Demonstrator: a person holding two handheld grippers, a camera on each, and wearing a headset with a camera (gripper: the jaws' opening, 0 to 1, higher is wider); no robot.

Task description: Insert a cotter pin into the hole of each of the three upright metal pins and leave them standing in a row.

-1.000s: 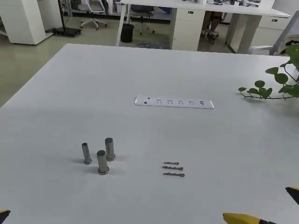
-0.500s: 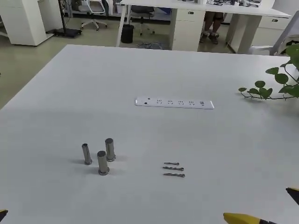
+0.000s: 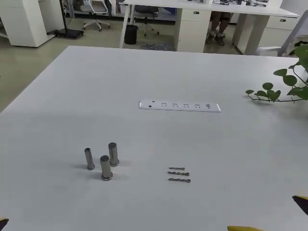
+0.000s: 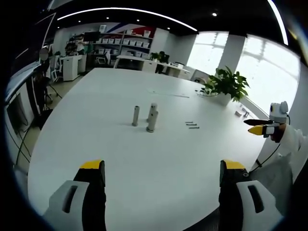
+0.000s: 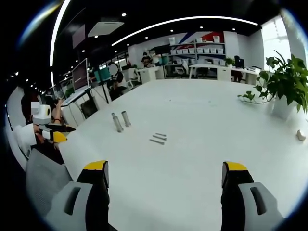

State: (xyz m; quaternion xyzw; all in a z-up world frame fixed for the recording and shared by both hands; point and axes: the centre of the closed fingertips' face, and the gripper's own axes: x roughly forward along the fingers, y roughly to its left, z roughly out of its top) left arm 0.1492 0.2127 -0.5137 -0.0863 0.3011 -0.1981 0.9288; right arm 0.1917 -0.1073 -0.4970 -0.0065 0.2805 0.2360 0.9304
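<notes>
Currently wide apart and empty at both left gripper [image 4: 161, 192] and right gripper [image 5: 163, 192], held short of the near edge of the table [image 3: 202, 72]. Ahead, nearer the right one: three cotter pins [image 3: 178, 174] lying flat, parallel, long axes crosswise to the reach. Left of those, well apart: three upright metal pins [image 3: 102, 161] in a loose cluster, closer to the left one; likely right for a cotter pin first.

No legible text, label, brand, number or sign anywhere
</notes>
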